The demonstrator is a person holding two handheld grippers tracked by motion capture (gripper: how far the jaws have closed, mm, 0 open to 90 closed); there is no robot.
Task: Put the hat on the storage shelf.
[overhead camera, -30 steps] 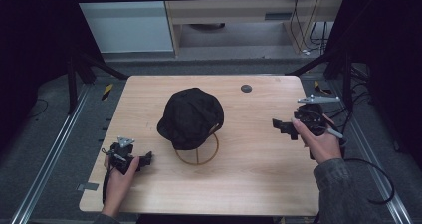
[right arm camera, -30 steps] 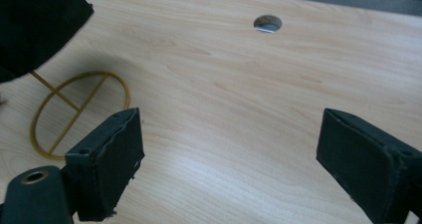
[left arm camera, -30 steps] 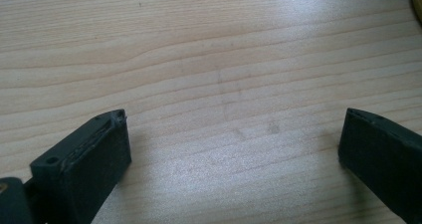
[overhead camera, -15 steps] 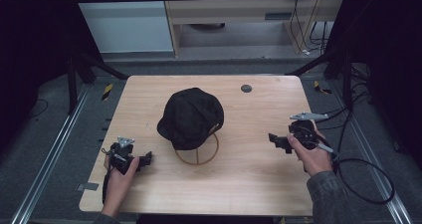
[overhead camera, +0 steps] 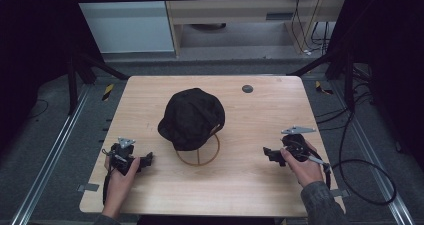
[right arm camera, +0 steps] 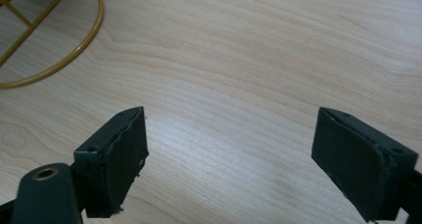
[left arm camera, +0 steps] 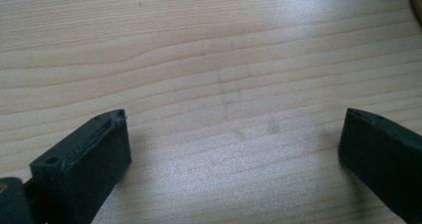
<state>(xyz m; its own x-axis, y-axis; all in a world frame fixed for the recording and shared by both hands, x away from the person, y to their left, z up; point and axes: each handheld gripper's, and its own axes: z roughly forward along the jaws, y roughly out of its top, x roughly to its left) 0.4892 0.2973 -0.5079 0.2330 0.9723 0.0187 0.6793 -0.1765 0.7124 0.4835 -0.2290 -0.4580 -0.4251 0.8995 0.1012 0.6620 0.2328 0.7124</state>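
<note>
A black fabric baseball cap (overhead camera: 191, 116) sits on a gold wire hat stand (overhead camera: 198, 153) near the middle of the pale wooden surface (overhead camera: 260, 185). The left tongs (overhead camera: 148, 159) and right tongs (overhead camera: 266, 152) rest low on either side, well apart from the cap, each with jaws spread wide and holding nothing. To lift the cap cleanly, I would approach the brim and crown from both sides and raise it straight up, so the light stand does not tip. No brand or writing is legible.
</note>
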